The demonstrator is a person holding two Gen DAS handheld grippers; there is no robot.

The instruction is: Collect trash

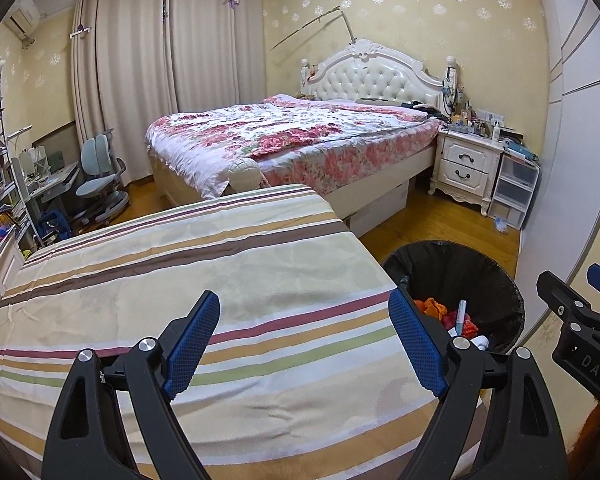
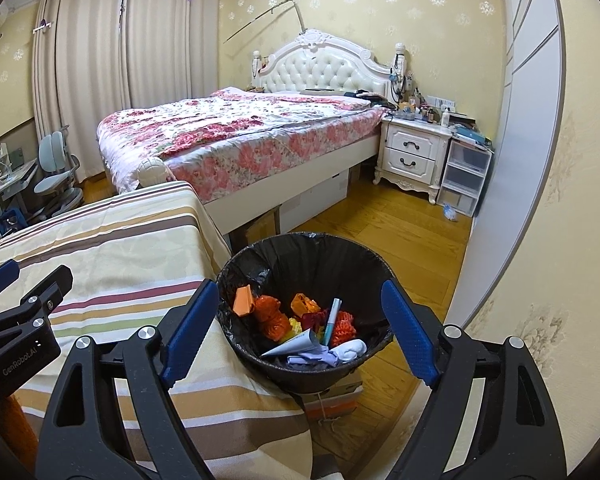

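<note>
Looks pretty much done: the trash is all piled in the bin beside the striped worktop, which looks bare. Left gripper and right gripper both have jaws spread, holding nothing.

Matt striped cotton-like cloth covers the near surface, the round black bin is lined with glossy crinkled plastic film holding crumpled orange paper, the floor is smooth polished wood, and the white tufted headboard looks glossy leather-like.
</note>
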